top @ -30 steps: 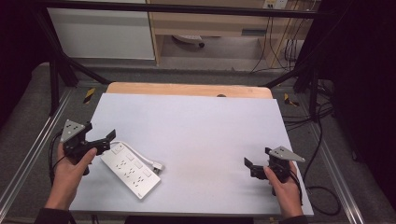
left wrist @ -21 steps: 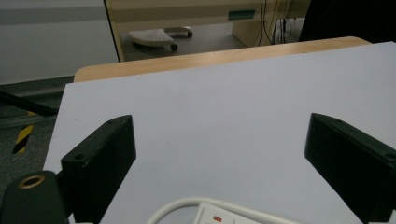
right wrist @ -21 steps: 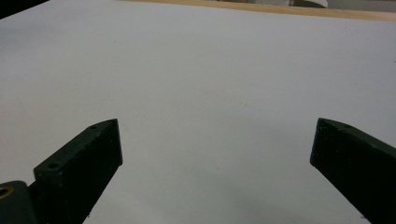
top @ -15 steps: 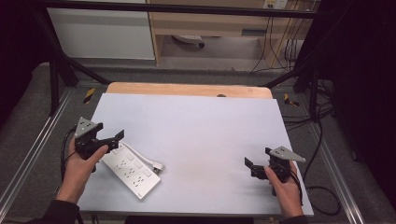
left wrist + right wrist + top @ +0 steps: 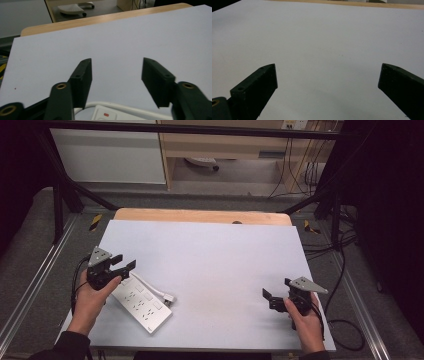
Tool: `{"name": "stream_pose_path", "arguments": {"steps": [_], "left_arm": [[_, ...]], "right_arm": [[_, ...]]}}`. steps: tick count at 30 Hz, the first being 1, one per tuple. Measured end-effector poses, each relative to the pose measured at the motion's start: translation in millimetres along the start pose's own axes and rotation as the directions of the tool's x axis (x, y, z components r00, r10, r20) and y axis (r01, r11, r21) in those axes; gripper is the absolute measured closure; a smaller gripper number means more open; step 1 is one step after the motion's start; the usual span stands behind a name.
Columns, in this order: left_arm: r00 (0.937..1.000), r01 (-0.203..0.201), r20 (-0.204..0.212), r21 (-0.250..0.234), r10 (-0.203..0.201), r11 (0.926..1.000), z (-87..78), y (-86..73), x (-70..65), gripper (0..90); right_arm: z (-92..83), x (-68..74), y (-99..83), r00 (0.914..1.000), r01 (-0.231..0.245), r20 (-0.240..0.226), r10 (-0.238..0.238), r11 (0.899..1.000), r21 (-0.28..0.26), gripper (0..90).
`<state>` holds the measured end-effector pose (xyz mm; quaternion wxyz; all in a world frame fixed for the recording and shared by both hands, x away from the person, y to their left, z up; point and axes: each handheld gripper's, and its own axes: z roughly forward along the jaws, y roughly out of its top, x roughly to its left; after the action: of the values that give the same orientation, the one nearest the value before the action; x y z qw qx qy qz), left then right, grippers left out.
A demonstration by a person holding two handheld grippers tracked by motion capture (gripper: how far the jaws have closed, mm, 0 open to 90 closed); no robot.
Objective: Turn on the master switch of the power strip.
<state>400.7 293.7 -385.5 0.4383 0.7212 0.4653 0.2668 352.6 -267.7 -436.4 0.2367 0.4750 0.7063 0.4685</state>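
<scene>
I hold my left gripper [image 5: 120, 266] over the near-left part of the table, just above the far end of the white power strip [image 5: 141, 303]. Its 2 jaws have just been closing and now stand about half apart, with nothing between them; the pads press on no object. In the left gripper view the strip's end [image 5: 110, 113], with its small red switch and its white cable curving round it, lies just below the jaws, so I judge this position to be a line-up for a grasp on that end. The strip lies flat and diagonal, its cable [image 5: 155, 289] running along its far side. My right gripper [image 5: 269, 298] waits well apart at the near-right, jaws wide and empty. The table [image 5: 215, 255] carries a pale matte sheet with a wooden edge at the far side. Beyond it stand cabinets, dark frame struts and floor cables.
</scene>
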Motion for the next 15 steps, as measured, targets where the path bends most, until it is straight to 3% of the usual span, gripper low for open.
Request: {"name": "stream_pose_path", "arguments": {"steps": [6, 15], "left_arm": [[0.9999, -0.004, 0.014, 0.012, 0.004, 0.9999, 1.3, -2.8, -0.4, 62.9], [0.9999, -0.009, 0.015, 0.036, 0.008, 0.9993, 2.2, -10.0, 4.0, 81.7]], "right_arm": [[-0.1, -0.1, 0.0, 1.0000, 0.000, 0.000, 0.000, 1.000, 0.001, 2.7], [0.3, -0.3, -0.1, 1.0000, -0.002, 0.001, 0.002, 1.000, 0.004, 2.7]]}}
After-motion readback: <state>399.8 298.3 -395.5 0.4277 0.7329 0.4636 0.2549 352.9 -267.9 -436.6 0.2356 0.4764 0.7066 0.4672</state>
